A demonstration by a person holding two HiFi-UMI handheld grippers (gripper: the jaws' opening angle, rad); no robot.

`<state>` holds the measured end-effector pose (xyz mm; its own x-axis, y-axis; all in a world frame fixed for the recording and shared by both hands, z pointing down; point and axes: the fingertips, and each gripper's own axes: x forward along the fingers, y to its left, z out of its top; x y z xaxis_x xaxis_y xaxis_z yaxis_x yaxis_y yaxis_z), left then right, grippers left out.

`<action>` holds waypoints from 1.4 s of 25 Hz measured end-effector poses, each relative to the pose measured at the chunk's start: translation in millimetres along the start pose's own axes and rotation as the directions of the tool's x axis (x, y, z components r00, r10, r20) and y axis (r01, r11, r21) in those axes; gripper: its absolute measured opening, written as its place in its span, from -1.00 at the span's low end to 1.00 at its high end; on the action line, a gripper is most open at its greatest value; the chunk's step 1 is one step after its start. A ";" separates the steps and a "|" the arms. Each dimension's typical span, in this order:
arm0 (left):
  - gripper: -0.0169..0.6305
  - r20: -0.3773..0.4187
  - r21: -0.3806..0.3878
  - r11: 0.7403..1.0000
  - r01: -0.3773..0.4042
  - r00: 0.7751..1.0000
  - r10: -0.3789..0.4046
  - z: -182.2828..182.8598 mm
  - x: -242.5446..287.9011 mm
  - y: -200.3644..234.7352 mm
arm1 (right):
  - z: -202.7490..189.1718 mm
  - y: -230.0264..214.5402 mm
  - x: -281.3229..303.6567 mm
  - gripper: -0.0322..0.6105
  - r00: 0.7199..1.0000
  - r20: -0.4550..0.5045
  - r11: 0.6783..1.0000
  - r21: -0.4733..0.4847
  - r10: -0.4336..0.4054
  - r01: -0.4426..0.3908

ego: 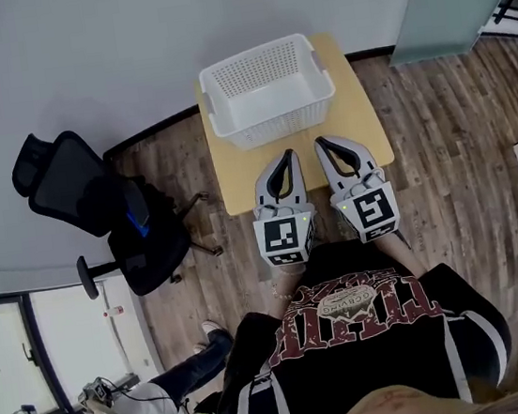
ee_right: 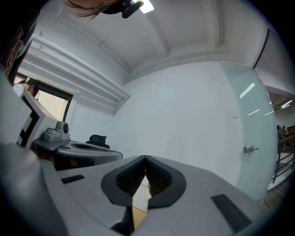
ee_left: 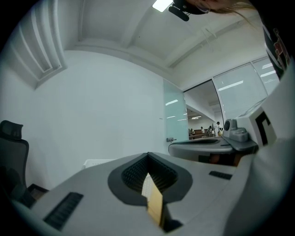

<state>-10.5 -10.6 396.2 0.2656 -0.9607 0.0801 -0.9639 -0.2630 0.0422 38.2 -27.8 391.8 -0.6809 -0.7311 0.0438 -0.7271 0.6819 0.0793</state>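
Small tan bench (ego: 234,176) on wood floor (ego: 442,158); its near half lies under both jaws' tips. One white perforated basket (ego: 267,91) stands on it, upright, just ahead of jaws, filling the far half.

basket (ego: 267,91) blocks table's (ego: 233,178) far half; nr half free; chair (ego: 97,199) well off l.

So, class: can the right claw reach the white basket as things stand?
Probably yes: the right claw sits just in front of the basket, with only bare table between them; its jaws are shut.

Wood floor (ego: 438,130), white wall (ego: 77,45), blk chair (ego: 87,191).
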 end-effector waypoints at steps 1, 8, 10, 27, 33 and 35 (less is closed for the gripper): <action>-0.85 -0.001 -0.004 1.000 0.006 1.000 -0.006 -0.5 5.2 6.3 | -0.7 -1.6 7.3 -0.85 1.000 -0.003 1.000 -0.002 -0.006 0.006; -0.85 -0.026 0.001 0.999 0.047 0.999 -0.047 -5.0 32.7 41.7 | -3.7 -7.1 53.7 -0.85 0.999 -0.022 0.999 -0.006 -0.034 0.034; -0.85 -0.035 0.006 0.998 0.060 0.998 -0.059 -7.2 38.7 50.3 | -7.2 -7.1 65.9 -0.85 0.999 -0.032 0.999 -0.006 -0.040 0.039; -0.85 -0.074 0.025 0.996 0.086 0.994 -0.084 -15.9 62.3 118.0 | -21.0 7.7 133.0 -0.85 0.997 -0.058 0.998 0.015 -0.058 0.059; -0.85 -0.077 0.027 0.997 0.073 0.995 -0.070 -18.1 63.7 126.9 | -24.8 3.3 140.7 -0.85 0.995 -0.069 0.997 0.018 -0.067 0.068; -0.85 -0.079 0.022 0.998 0.065 0.995 -0.063 -19.5 66.1 129.4 | -26.2 2.7 143.6 -0.85 0.996 -0.071 0.998 0.018 -0.059 0.061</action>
<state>-117.3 -106.5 426.4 0.3263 -0.9324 0.1554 -0.9449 -0.3265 0.0251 -59.2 -131.5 424.5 -0.6287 -0.7699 0.1097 -0.7685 0.6366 0.0636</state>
